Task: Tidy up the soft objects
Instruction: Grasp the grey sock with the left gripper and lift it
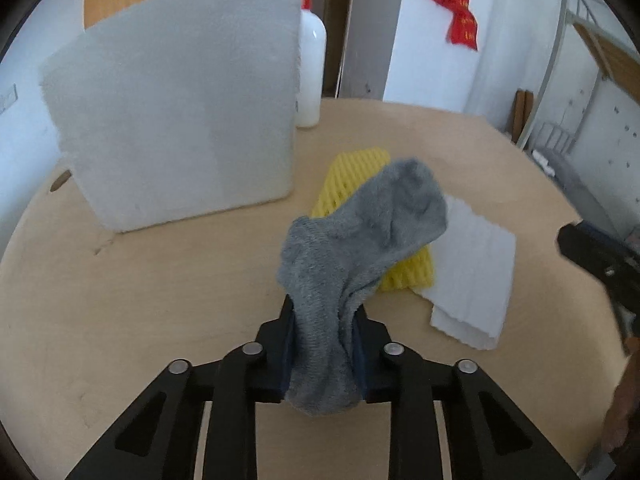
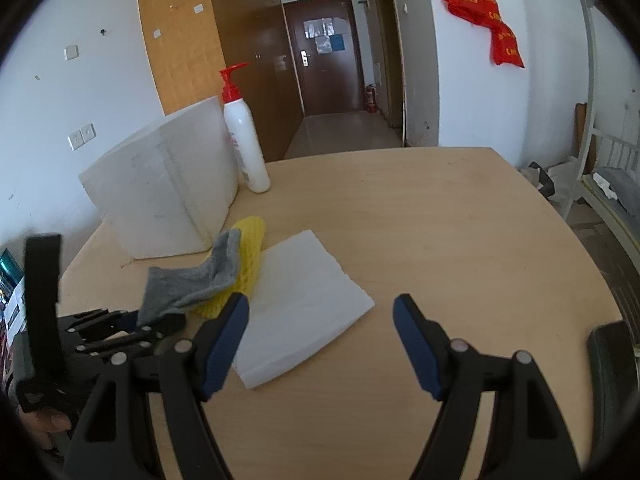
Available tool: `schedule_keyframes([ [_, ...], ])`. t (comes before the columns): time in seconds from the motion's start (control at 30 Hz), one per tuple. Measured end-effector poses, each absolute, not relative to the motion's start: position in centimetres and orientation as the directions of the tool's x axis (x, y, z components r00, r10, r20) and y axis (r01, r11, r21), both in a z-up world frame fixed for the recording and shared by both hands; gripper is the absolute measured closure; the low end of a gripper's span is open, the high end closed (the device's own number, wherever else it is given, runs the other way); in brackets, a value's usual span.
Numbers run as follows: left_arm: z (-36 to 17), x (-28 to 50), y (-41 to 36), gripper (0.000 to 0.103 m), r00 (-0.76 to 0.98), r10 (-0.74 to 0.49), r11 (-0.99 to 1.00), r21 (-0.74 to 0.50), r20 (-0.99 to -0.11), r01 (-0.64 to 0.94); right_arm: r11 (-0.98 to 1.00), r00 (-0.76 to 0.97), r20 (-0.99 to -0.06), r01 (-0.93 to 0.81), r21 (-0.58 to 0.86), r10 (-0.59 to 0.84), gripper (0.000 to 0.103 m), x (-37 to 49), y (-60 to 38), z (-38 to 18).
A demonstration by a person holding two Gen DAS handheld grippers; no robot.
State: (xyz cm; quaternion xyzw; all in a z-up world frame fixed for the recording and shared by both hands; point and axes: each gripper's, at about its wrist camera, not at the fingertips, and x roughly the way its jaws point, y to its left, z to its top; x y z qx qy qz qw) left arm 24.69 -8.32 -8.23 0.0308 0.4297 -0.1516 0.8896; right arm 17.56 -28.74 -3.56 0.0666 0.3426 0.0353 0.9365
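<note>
A grey sock [image 1: 352, 240] is pinched at one end between the pads of my left gripper [image 1: 324, 312], which is shut on it; its free end lies over a yellow foam net [image 1: 352, 176]. A white foam sheet [image 1: 476, 268] rests to the right of the net. From the right wrist view the same grey sock [image 2: 192, 280], yellow foam net [image 2: 250, 248] and white foam sheet [image 2: 304, 300] lie on the wooden table [image 2: 440, 220]. My right gripper [image 2: 320, 312] stands open above the sheet's near corner, nothing between its fingers. The left gripper [image 2: 160, 322] shows at the left.
A large white foam box [image 1: 180, 120] stands at the back left of the table, seen too as the white foam box [image 2: 160, 192]. A white pump bottle [image 2: 244, 148] with a red top stands beside it. A dark object [image 2: 612, 364] sits at the table's right edge.
</note>
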Motion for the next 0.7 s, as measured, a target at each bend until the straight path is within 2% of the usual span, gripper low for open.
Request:
schedule_keyframes([
  [0.37, -2.6, 20.3, -4.5, 0.081, 0.693, -0.326, 0.939, -0.135, -0.643, 0.317, 0.989, 0.763, -0.636, -0.025, 0.147, 0.114, 0.025, 17.7, -28.4, -3.5],
  [0.43, -2.1, 19.9, -4.3, 0.081, 0.724, -0.308, 0.945, -0.108, -0.617, 0.309, 0.99, 0.762, -0.638, -0.028, 0.14, 0.111, 0.025, 17.7, -28.3, -3.6],
  [0.47, -2.2, 19.9, -4.3, 0.081, 0.725, -0.289, 0.949, -0.089, -0.625, 0.302, 0.99, 0.757, -0.643, -0.032, 0.136, 0.113, 0.025, 17.8, -28.1, -3.8],
  [0.57, -2.4, 20.3, -3.5, 0.081, 0.707, -0.316, 0.944, -0.132, -0.633, 0.304, 0.992, 0.74, -0.663, -0.046, 0.116, 0.111, 0.025, 18.4, -27.4, -4.3],
  [0.63, -2.4, 20.5, -3.2, 0.081, 0.726, -0.28, 0.955, -0.104, -0.628, 0.278, 0.993, 0.731, -0.673, -0.05, 0.107, 0.11, 0.025, 18.9, -27.0, -4.6],
  [0.7, -2.4, 20.8, -3.0, 0.081, 0.709, -0.307, 0.947, -0.132, -0.635, 0.292, 0.993, 0.717, -0.689, -0.059, 0.098, 0.111, 0.025, 19.5, -26.6, -5.0],
])
